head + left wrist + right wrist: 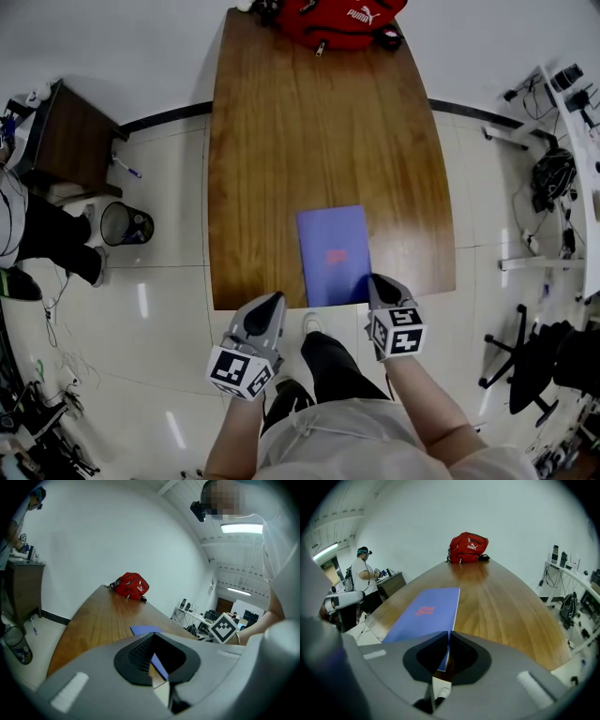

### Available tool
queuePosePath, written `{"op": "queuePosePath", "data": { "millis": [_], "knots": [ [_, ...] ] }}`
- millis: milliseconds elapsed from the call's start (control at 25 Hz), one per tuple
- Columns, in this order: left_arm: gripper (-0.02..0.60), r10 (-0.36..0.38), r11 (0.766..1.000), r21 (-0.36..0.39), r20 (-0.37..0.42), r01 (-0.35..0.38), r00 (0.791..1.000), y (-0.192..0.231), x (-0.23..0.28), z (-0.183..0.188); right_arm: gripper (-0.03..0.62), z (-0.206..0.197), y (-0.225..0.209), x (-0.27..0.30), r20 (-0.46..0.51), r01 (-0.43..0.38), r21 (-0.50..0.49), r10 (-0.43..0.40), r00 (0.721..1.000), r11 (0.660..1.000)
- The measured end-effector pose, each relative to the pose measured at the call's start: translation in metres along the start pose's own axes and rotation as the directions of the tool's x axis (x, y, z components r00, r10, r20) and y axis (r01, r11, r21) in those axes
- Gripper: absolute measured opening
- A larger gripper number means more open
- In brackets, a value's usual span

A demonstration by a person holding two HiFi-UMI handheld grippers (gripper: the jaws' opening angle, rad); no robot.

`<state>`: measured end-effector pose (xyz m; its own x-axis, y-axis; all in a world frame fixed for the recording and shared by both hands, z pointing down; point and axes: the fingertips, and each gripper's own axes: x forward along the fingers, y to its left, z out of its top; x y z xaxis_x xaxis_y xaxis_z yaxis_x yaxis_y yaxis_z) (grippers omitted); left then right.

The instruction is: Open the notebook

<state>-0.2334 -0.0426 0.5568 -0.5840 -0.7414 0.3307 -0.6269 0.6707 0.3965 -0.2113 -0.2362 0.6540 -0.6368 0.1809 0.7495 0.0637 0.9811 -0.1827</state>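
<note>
The right gripper (449, 645) has its jaws almost together, with only a thin slit between the pads. The near right corner of the notebook (425, 612) sits in that slit, so the jaws are pinched on its edge. From the head view, this gripper (381, 284) reaches over the near edge of the table (281, 141) onto that same corner.

The left gripper (157, 660) has its jaws apart by a moderate gap and holds nothing. Through the gap show a strip of the blue notebook and some bare wood. In the head view it (268, 307) sits at the table's near edge, just left of the notebook and not touching it.

The notebook (333, 255) lies flat and closed on the near part of the table, a little right of the middle. It has a blue cover with a small red mark.

A red bag (342, 21) rests at the far end of the table. A round bin (126, 224) stands on the floor to the left of the table; what is in it cannot be made out.
</note>
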Motion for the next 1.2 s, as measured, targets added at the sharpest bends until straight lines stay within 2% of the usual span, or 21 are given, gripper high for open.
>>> {"op": "queuePosePath", "data": {
  "millis": [160, 320, 480, 560, 840, 1040, 1200],
  "knots": [
    [0.005, -0.006, 1.000, 0.014, 0.017, 0.005, 1.000, -0.001, -0.007, 0.008, 0.014, 0.007, 0.000, -0.007, 0.022, -0.006, 0.030, 0.005, 1.000, 1.000],
    [0.005, -0.016, 0.999, 0.039, 0.030, 0.015, 0.999, -0.008, -0.017, 0.017, 0.012, 0.026, 0.008, -0.026, 0.087, -0.015, 0.033, 0.012, 0.996, 0.999],
    [0.005, -0.015, 0.988, 0.154, 0.007, 0.014, 1.000, -0.017, -0.032, 0.023, 0.011, 0.049, 0.034, -0.053, 0.152, -0.055, 0.020, 0.051, 0.987, 0.998],
    [0.005, -0.013, 0.984, 0.176, 0.019, 0.010, 1.000, -0.020, -0.044, 0.030, 0.011, 0.061, 0.053, -0.067, 0.183, -0.088, 0.023, 0.083, 0.980, 0.996],
    [0.005, 0.046, 0.985, 0.160, 0.109, -0.063, 0.993, 0.000, -0.091, 0.055, 0.011, 0.089, 0.140, -0.088, 0.233, -0.251, -0.018, 0.249, 0.940, 0.968],
    [0.005, 0.125, 0.979, 0.140, 0.145, -0.145, 0.982, 0.028, -0.133, 0.057, 0.012, 0.084, 0.208, -0.073, 0.187, -0.364, -0.047, 0.366, 0.912, 0.930],
    [0.005, 0.169, 0.975, 0.115, 0.153, -0.188, 0.974, 0.039, -0.159, 0.048, 0.009, 0.070, 0.235, -0.059, 0.146, -0.394, -0.057, 0.398, 0.906, 0.917]
  ]
}}
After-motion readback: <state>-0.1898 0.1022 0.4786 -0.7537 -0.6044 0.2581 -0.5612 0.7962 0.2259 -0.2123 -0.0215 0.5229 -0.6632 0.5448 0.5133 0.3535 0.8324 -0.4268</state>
